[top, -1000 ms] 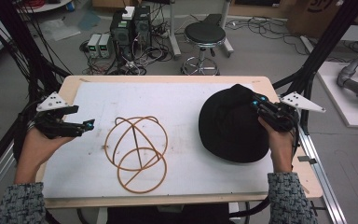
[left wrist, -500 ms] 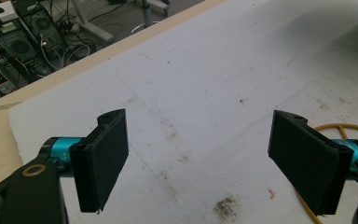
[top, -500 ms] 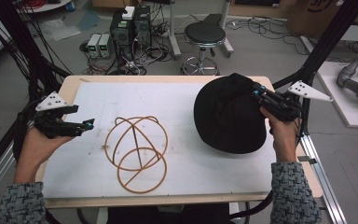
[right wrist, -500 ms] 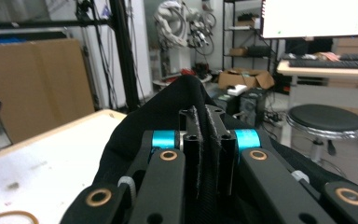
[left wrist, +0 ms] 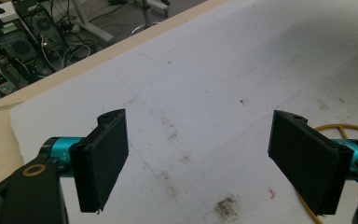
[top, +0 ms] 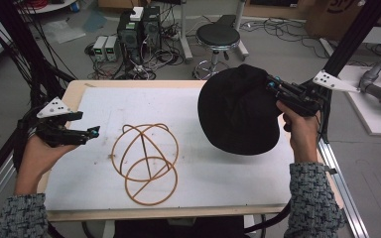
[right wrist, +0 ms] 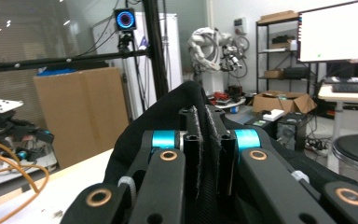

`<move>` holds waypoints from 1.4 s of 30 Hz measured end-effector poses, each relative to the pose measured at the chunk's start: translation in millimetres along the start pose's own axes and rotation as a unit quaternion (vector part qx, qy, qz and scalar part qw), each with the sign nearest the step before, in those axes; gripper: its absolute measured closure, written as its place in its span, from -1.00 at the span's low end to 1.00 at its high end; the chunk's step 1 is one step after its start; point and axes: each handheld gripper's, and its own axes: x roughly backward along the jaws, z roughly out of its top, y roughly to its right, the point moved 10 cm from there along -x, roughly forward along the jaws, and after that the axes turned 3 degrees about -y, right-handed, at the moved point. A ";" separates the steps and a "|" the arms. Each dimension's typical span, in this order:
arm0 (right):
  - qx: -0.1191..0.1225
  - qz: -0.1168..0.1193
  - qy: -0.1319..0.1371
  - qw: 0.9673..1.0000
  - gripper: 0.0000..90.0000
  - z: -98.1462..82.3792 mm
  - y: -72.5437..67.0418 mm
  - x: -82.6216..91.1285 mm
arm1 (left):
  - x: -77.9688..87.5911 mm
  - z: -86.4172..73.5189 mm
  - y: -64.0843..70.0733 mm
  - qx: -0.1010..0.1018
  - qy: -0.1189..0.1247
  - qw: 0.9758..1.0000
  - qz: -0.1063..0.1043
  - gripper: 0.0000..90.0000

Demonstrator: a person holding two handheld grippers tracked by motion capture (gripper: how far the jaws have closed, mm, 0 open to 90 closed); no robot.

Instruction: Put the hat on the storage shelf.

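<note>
Black cap lifted at the table's right

The right gripper (top: 274,87) pinches the cap (top: 238,110) by its far right edge, holding it tilted above the white mat (top: 228,173); the left gripper (top: 92,133) hovers left of the wire frame (top: 146,161).

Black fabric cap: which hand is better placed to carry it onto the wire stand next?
Right. The right gripper is already shut on the black fabric cap, holding it lifted above the white table mat. The left gripper sits open beside the orange wire hat stand, holding nothing, and could probably steady it.
</note>
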 end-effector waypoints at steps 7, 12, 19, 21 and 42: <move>0.009 0.016 -0.004 1.000 0.94 20.2 -15.0 -10.9 | 0.5 0.1 -0.1 0.001 0.001 1.000 0.000 -0.55; 0.005 0.030 0.003 1.000 0.94 35.9 -24.9 -20.4 | 0.9 0.1 -0.1 0.000 0.001 1.000 0.000 -0.55; 0.008 0.058 0.015 0.998 0.94 55.0 -45.4 -30.5 | 0.2 -0.9 0.0 -0.001 -0.001 1.000 -0.002 -0.55; 0.009 0.061 0.019 0.998 0.94 57.2 -47.8 -31.0 | 0.1 -0.9 0.2 0.000 -0.001 1.000 -0.003 -0.55; -0.035 0.190 0.064 0.979 0.94 94.2 -114.9 -42.9 | 0.1 -0.7 0.0 0.000 0.001 1.000 -0.002 -0.55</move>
